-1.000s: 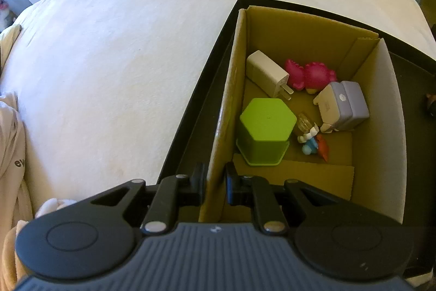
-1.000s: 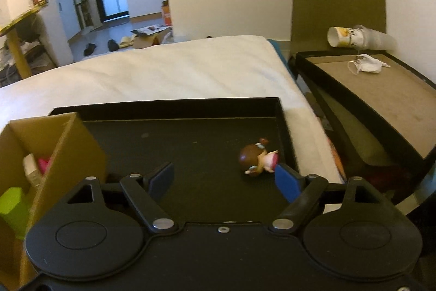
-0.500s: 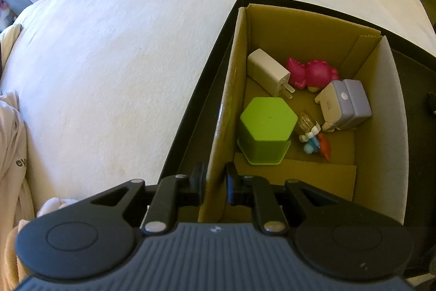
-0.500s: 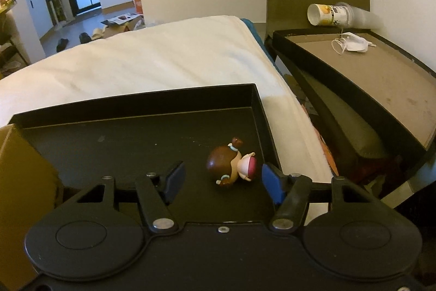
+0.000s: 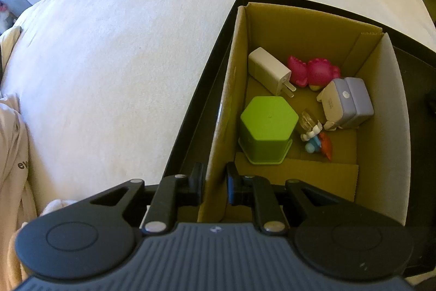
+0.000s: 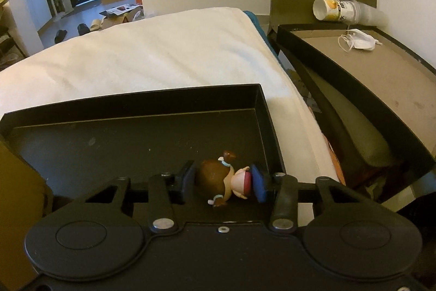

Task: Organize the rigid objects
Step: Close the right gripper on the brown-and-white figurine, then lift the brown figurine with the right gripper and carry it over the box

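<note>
My left gripper (image 5: 215,183) is shut on the near left wall of a cardboard box (image 5: 226,111). The box holds a green hexagonal block (image 5: 265,128), a white charger (image 5: 268,70), a pink toy (image 5: 313,71), a lilac and white case (image 5: 344,102) and a small blue and orange figure (image 5: 317,142). In the right wrist view, a small brown-haired doll (image 6: 222,183) lies on its side in the black tray (image 6: 130,102). My right gripper (image 6: 223,184) has its jaws on either side of the doll, close against it.
The black tray (image 5: 196,105) lies on a white bed cover (image 5: 109,59). A second black tray (image 6: 368,78) at the right holds a face mask (image 6: 358,42) and a tipped cup (image 6: 335,10). Clothing (image 5: 11,154) lies at the bed's left edge.
My right gripper has moved right and forward until the doll is between its jaws, and the jaws have narrowed around it. The left gripper and box have barely moved.
</note>
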